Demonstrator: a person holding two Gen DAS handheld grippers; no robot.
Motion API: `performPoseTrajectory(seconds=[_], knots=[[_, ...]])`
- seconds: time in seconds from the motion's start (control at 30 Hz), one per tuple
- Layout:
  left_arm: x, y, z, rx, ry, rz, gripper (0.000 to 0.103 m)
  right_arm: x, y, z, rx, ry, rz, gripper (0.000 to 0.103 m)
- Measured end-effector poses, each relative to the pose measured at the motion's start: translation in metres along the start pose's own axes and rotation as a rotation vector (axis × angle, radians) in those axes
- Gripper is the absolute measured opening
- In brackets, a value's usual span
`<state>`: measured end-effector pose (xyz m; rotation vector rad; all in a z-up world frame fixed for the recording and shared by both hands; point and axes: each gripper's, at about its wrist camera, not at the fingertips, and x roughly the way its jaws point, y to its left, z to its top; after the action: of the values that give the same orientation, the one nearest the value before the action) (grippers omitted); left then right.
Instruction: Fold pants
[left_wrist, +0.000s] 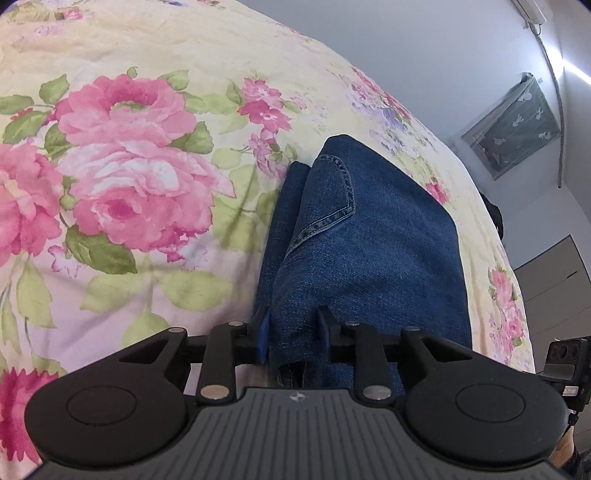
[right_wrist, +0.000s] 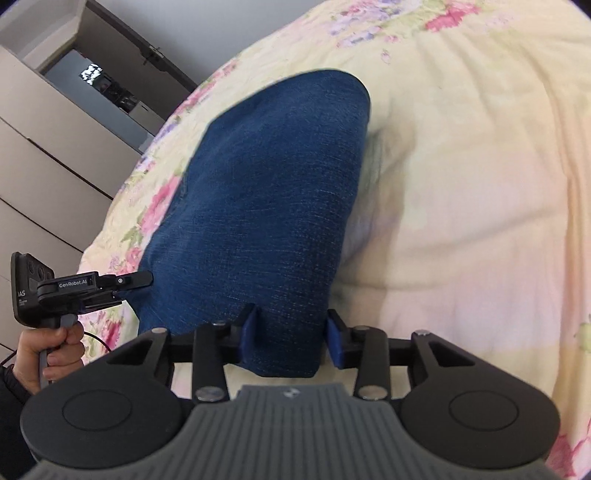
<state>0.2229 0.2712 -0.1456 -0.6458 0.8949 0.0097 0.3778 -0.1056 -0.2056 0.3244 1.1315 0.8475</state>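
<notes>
Dark blue jeans (left_wrist: 369, 236) lie folded in a long thick stack on a floral bedspread (left_wrist: 122, 177). A back pocket seam shows on top in the left wrist view. My left gripper (left_wrist: 295, 332) is shut on the near end of the stack, with denim filling the gap between its blue pads. In the right wrist view the jeans (right_wrist: 266, 192) stretch away from me. My right gripper (right_wrist: 291, 336) is shut on their near right corner, both pads against the thick fold. The left gripper (right_wrist: 146, 278) also shows there, at the jeans' left edge, held by a hand (right_wrist: 55, 350).
The bedspread (right_wrist: 461, 221) spreads wide to the right of the jeans, wrinkled and pale. Beyond the bed's left edge stand grey wardrobe doors (right_wrist: 44, 177) and a doorway. A white wall and a dark framed panel (left_wrist: 513, 136) lie past the far edge.
</notes>
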Motion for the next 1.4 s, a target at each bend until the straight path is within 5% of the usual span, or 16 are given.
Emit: performPoseTrajectory(seconds=[0.17, 0.23, 0.37, 0.47, 0.6, 0.73, 0.9, 1.0, 1.4], knots=[[-0.001, -0.002, -0.010, -0.028, 0.054, -0.055, 0.041, 0.009, -0.015, -0.001, 0.121, 0.024, 0.097, 0.065], [0.007, 0.002, -0.017, -0.040, 0.092, -0.055, 0.041, 0.020, -0.012, -0.003, 0.109, 0.080, 0.081, 0.064], [0.014, 0.005, -0.025, -0.031, 0.082, -0.040, 0.030, 0.022, -0.012, -0.003, 0.101, 0.092, 0.070, 0.044], [0.013, -0.002, -0.024, 0.004, 0.085, -0.017, 0.029, 0.021, -0.008, -0.002, 0.070, 0.091, 0.062, 0.042], [-0.004, -0.008, -0.019, 0.027, 0.076, 0.006, 0.032, 0.015, -0.008, 0.002, 0.052, 0.104, 0.072, 0.050], [-0.027, 0.002, -0.006, -0.010, 0.007, -0.001, 0.048, 0.008, -0.023, 0.010, 0.133, 0.014, 0.113, 0.070], [-0.035, 0.009, 0.016, -0.072, -0.069, -0.033, 0.061, 0.012, -0.037, 0.015, 0.219, -0.072, 0.138, 0.072], [-0.021, 0.006, 0.028, -0.063, -0.059, -0.065, 0.076, 0.023, -0.044, 0.016, 0.235, -0.089, 0.120, 0.077], [0.076, 0.010, 0.067, -0.071, 0.129, -0.118, 0.080, 0.041, -0.056, 0.033, 0.275, -0.121, 0.160, 0.082]])
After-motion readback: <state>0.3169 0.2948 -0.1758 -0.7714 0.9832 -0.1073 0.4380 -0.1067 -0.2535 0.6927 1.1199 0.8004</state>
